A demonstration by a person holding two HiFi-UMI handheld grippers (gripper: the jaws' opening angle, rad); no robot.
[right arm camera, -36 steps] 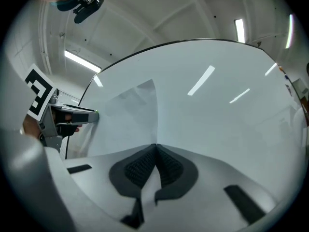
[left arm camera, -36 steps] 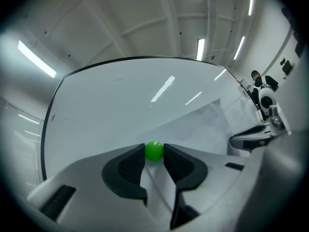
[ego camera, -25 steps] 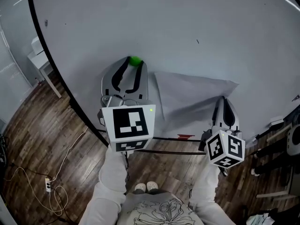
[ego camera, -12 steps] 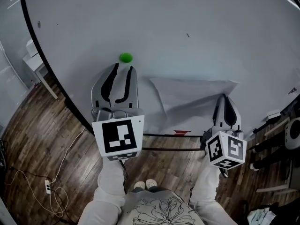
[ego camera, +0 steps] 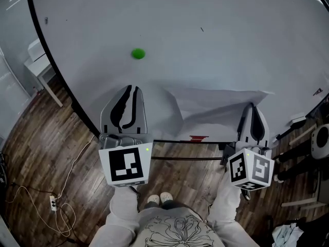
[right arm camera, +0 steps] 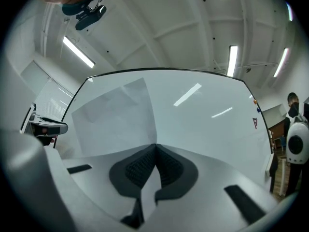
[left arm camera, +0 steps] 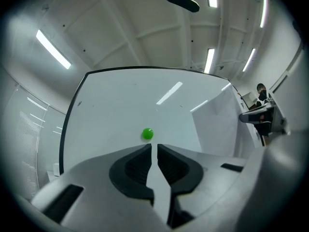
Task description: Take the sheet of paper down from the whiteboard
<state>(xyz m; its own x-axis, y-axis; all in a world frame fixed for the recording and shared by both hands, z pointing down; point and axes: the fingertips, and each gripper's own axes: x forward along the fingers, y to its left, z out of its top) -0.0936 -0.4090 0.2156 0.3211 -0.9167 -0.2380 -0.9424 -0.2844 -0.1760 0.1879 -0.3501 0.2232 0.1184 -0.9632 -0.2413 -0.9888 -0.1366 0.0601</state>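
Head view: white sheet of paper (ego camera: 216, 104), loose against the glossy whiteboard (ego camera: 221, 30), clamped in the right gripper (ego camera: 251, 108) fingers; left gripper (ego camera: 129, 89) fingers just closing, nearly together, empty, below the round green magnet (ego camera: 138, 53); removal seemingly near done, next probably drawing the sheet clear.

In the head view the whiteboard (ego camera: 216, 19) runs off the picture at 12 and 3 o'clock. The corner of the sheet of paper (ego camera: 213, 104) at 4 o'clock is hidden behind the right gripper (ego camera: 251, 108). A small red thing (ego camera: 198, 137), at 6 o'clock from the sheet, is too small to tell. In the right gripper view a person (right arm camera: 294, 129) at 3 o'clock is cut by the lens rim.
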